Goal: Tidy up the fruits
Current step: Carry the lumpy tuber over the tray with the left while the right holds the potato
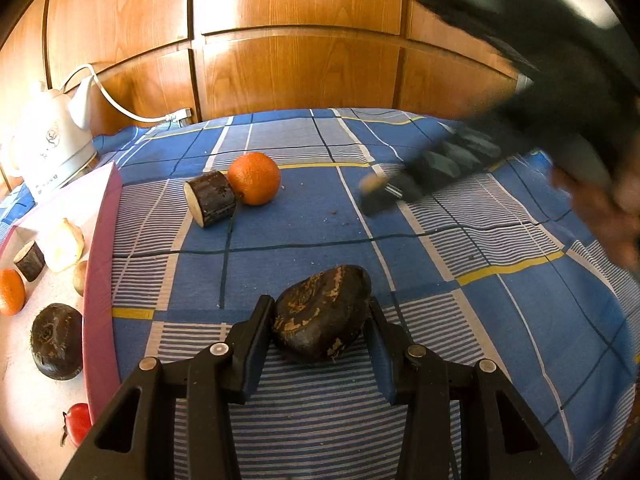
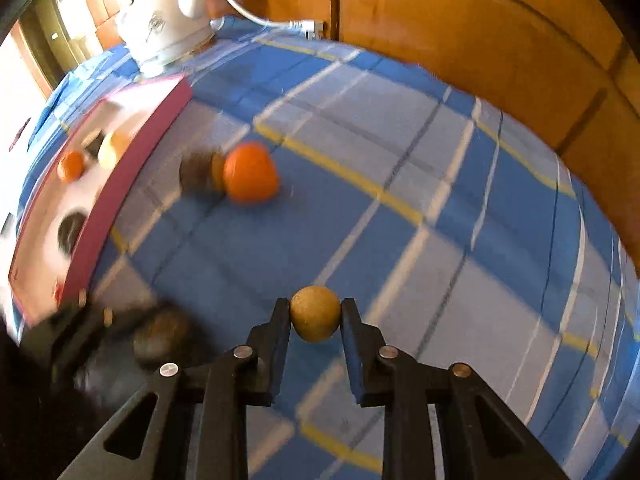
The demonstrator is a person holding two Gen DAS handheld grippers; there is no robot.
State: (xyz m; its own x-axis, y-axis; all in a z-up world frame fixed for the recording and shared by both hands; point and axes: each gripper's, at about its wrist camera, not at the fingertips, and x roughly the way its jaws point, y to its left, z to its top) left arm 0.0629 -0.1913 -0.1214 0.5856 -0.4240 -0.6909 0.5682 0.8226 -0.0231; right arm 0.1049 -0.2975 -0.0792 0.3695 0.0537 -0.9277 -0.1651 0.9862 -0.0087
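The small tan round fruit (image 2: 315, 313), low centre of the right view, sits pinched in the right hand-held gripper (image 2: 315, 316); I'd carry it steadily to the pink-rimmed tray (image 2: 132, 168) at upper left. The left hand-held gripper (image 1: 322, 316) clasps a dark rough fruit (image 1: 322, 312) over the checked counter (image 1: 440, 280).

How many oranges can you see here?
2. One orange lies on the checked blue cloth, touching a dark cut log-like piece. The other orange sits inside the pink-rimmed tray, at the picture's left edge. More may be hidden beyond that edge.
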